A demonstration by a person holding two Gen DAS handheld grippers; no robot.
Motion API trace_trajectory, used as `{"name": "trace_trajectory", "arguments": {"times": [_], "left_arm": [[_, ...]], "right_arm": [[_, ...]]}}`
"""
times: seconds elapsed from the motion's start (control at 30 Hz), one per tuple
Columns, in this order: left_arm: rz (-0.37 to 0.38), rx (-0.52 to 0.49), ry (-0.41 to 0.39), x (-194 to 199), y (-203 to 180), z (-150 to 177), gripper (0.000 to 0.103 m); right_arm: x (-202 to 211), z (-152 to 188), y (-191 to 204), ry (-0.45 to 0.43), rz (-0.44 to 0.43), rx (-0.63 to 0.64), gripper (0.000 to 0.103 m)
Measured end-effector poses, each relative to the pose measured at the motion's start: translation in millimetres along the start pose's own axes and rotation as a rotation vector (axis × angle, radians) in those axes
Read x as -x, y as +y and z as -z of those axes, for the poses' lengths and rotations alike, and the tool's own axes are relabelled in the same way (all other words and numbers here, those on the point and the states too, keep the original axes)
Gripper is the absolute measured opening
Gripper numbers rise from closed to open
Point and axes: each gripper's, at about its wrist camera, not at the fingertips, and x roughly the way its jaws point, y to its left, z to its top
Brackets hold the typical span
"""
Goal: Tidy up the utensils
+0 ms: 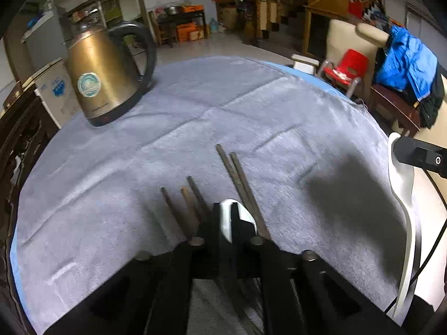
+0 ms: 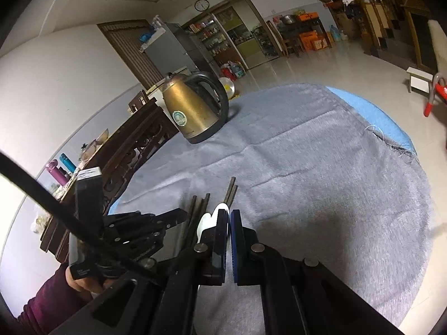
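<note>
Several dark chopsticks lie on the grey cloth [image 1: 251, 111]: three [image 1: 190, 198] left of my left gripper [image 1: 227, 209] and a pair [image 1: 237, 173] on its right. A white spoon [image 1: 225, 217] sits between the left gripper's fingers, which stand slightly open around it. From the right wrist view the same spoon [image 2: 208, 222] lies between the two chopstick groups, with the left gripper [image 2: 178, 219] beside it. My right gripper [image 2: 229, 217] is shut on a second white spoon [image 1: 405, 195], which hangs down at the table's right edge.
A brass-coloured kettle [image 1: 103, 78] with a black handle stands at the far left of the round table. Dark carved wooden furniture [image 2: 134, 145] borders the left side. A red chair [image 1: 349, 67] stands beyond the far right edge. A maroon sleeve [image 2: 47, 296] holds the left gripper.
</note>
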Motion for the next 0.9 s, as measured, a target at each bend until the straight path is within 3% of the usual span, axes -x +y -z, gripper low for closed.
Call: {"name": "trace_trajectory", "arguments": {"times": [0.07, 0.2, 0.27, 0.5, 0.7, 0.9], "left_arm": [[-0.002, -0.031, 0.031, -11, -8, 2, 0.049], [-0.009, -0.025, 0.07, -35, -8, 4, 0.048], [0.028, 0.008, 0.047, -35, -3, 4, 0.034], [0.01, -0.009, 0.018, -25, -7, 9, 0.033], [0.02, 0.079, -0.058, 13, 8, 15, 0.033], [-0.06, 0.171, -0.234, 88, 21, 21, 0.033]], "right_arm": [[1, 4, 0, 0.003, 0.007, 0.003, 0.003], [-4, 11, -12, 0.028, 0.013, -0.028, 0.003], [-6, 12, -17, 0.036, 0.019, -0.037, 0.003], [-4, 12, -26, 0.038, 0.03, -0.052, 0.003], [6, 12, -10, 0.014, 0.022, -0.023, 0.003], [29, 12, 22, -0.062, -0.012, 0.015, 0.003]]}}
